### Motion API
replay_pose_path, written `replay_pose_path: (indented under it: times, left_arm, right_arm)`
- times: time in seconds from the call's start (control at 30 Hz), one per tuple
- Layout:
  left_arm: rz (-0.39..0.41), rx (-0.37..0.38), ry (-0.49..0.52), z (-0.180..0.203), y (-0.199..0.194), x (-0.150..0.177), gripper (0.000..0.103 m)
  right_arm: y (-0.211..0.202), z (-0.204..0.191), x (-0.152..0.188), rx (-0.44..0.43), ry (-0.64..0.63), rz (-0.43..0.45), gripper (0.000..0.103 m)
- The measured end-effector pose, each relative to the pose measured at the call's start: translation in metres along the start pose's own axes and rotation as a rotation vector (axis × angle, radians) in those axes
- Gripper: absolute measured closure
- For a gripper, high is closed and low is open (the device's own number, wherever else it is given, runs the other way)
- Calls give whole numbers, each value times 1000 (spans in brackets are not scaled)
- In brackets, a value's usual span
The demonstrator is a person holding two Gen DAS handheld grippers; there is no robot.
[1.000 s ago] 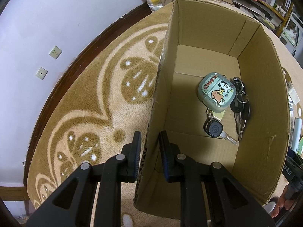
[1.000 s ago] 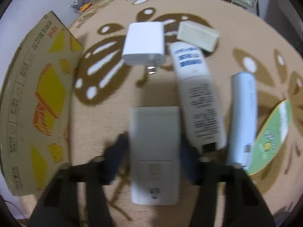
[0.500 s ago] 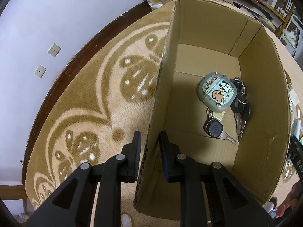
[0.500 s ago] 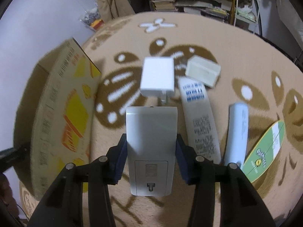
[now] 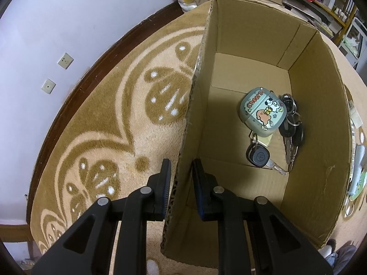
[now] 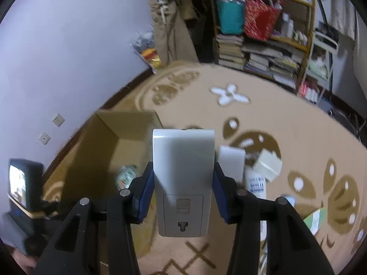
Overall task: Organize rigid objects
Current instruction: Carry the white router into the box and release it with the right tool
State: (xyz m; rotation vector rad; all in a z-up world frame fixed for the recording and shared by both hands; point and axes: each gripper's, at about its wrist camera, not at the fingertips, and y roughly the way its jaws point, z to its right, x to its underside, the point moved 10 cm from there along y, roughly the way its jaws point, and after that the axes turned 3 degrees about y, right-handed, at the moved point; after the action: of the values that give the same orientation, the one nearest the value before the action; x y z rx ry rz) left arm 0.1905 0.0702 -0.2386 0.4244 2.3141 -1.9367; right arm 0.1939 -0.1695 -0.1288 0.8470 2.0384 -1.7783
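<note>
Left wrist view looks down into an open cardboard box [image 5: 318,137] standing on a tan patterned carpet [image 5: 103,137]. On the box floor lie a mint earbud case [image 5: 262,111] printed with cartoon dogs and, touching it, a bunch of keys [image 5: 290,135] with a black car key [image 5: 258,157]. The left gripper [image 5: 181,178] is closed narrowly over the box's near side wall, one finger outside and one inside. In the right wrist view, the right gripper [image 6: 183,192] clamps a white remote control [image 6: 183,171], back side up, in the air beside the box, above the carpet. A white charger [image 6: 231,166], a cream box [image 6: 267,165] and a printed white tube [image 6: 257,184] lie on the carpet beyond.
</note>
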Motion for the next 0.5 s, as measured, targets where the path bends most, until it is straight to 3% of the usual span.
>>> replay_pose_path:
  times: [0.23,0.5]
  left_arm:
    - [2,11,-2,1,0,-1,86]
    - [1,15,-5,0,1,-2,86]
  right_arm:
    - [-15,-35,-30,-70,-32,53,52]
    - [-3,-73,-30,-145,-35,43,52]
